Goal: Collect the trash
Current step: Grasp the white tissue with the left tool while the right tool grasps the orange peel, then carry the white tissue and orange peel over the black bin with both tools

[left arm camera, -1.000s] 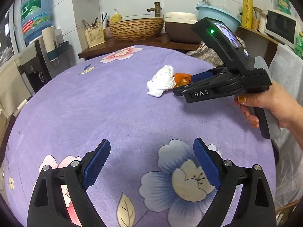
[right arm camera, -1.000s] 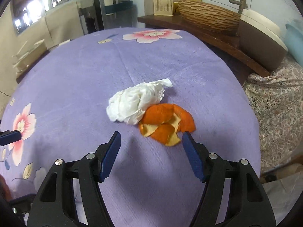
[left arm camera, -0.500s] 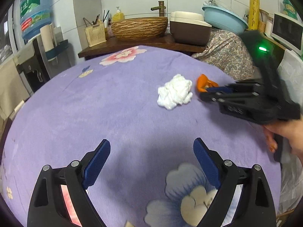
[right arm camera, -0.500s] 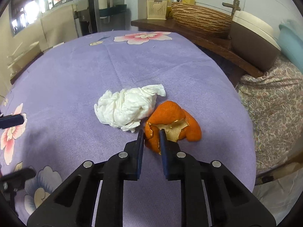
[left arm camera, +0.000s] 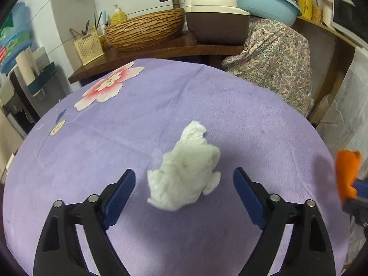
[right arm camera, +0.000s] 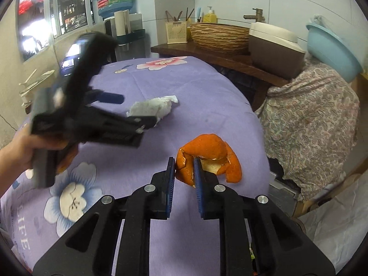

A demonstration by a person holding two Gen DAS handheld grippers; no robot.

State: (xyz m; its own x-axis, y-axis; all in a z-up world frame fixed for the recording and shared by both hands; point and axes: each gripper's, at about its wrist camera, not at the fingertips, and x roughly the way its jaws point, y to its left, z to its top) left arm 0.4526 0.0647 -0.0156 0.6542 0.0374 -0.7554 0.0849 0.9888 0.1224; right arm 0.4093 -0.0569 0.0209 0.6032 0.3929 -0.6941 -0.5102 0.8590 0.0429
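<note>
A crumpled white tissue (left arm camera: 184, 172) lies on the purple flowered tablecloth (left arm camera: 138, 119), right between the wide-open fingers of my left gripper (left arm camera: 184, 186). It also shows in the right wrist view (right arm camera: 154, 108), partly behind the left gripper (right arm camera: 128, 112). My right gripper (right arm camera: 184, 172) is shut on an orange peel (right arm camera: 207, 154) and holds it lifted above the table's right edge. The peel also shows at the right edge of the left wrist view (left arm camera: 346, 172).
Behind the table, a wooden counter (left arm camera: 161, 50) carries a wicker basin (left arm camera: 145, 30), a brown box (left arm camera: 216, 20) and a blue bowl (left arm camera: 266, 2). A patterned cloth (right arm camera: 308, 119) covers something at the table's right. A water dispenser (right arm camera: 115, 7) stands far left.
My right gripper closed on the orange peel and lifted it off the table to the right. My left gripper moved forward until its open fingers flank the tissue.
</note>
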